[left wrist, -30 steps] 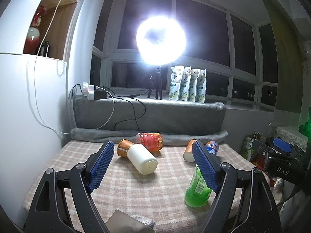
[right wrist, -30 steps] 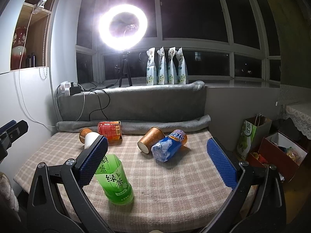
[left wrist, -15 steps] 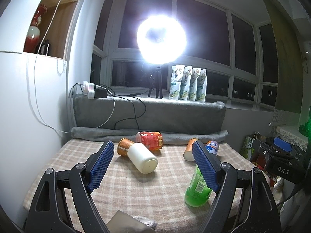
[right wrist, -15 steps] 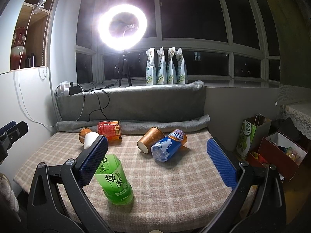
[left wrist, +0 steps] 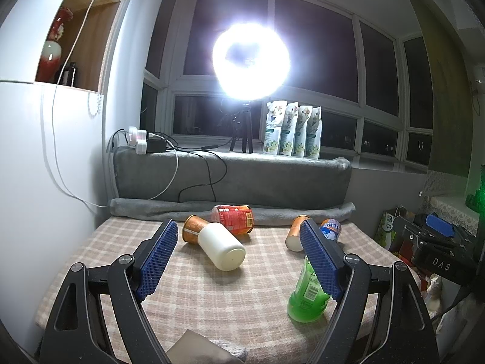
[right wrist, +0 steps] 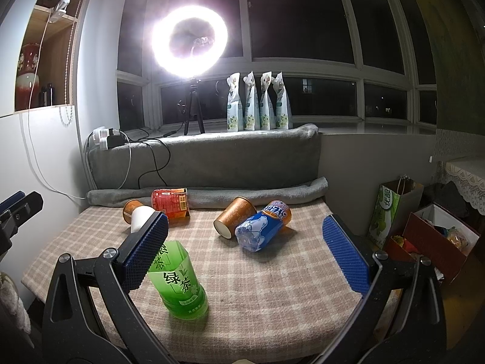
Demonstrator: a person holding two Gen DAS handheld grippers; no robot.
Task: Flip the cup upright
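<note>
A brown paper cup (right wrist: 233,217) lies on its side mid-table, mouth toward me; it also shows in the left wrist view (left wrist: 294,233). A second brown cup (left wrist: 192,233) lies on its side at the back left, with a white cup (left wrist: 222,250) lying against it; both show in the right wrist view, the brown one (right wrist: 132,207) and the white one (right wrist: 141,217). My left gripper (left wrist: 238,248) is open and empty, in front of the white cup. My right gripper (right wrist: 245,242) is open and empty, in front of the middle brown cup.
A green tea bottle (right wrist: 178,282) stands at the near left of the checked table (right wrist: 272,288). A blue bottle (right wrist: 263,226) and a red can (right wrist: 169,200) lie on their sides. A grey rolled blanket (right wrist: 257,192) lines the back. Bags and boxes (right wrist: 424,227) stand right of the table.
Both grippers have crept slightly forward toward the table; nothing on the table has moved.
</note>
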